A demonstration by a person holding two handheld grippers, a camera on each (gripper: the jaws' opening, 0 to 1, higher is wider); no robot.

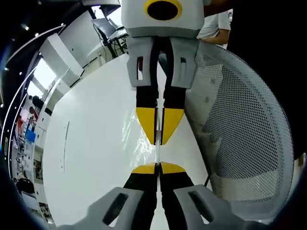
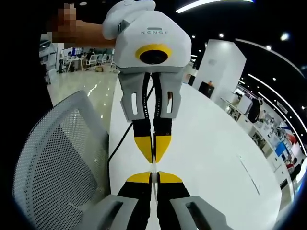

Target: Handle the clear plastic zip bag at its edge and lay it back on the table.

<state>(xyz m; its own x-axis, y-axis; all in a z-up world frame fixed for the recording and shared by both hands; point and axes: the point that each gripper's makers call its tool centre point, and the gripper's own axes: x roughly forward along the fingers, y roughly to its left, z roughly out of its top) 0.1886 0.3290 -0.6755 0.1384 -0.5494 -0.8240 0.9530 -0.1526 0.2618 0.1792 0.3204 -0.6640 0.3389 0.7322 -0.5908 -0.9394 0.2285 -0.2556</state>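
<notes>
While both claws pinch it, zip bag (image 1: 139, 129) taut, above table (image 1: 91, 158)

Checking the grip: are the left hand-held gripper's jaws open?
No, the left hand-held gripper has its jaws shut on the clear bag edge.

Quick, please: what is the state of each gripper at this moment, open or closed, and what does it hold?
Left gripper: shut on the clear zip bag edge.
Right gripper: shut on the same bag edge, facing the left one above the white table.
</notes>
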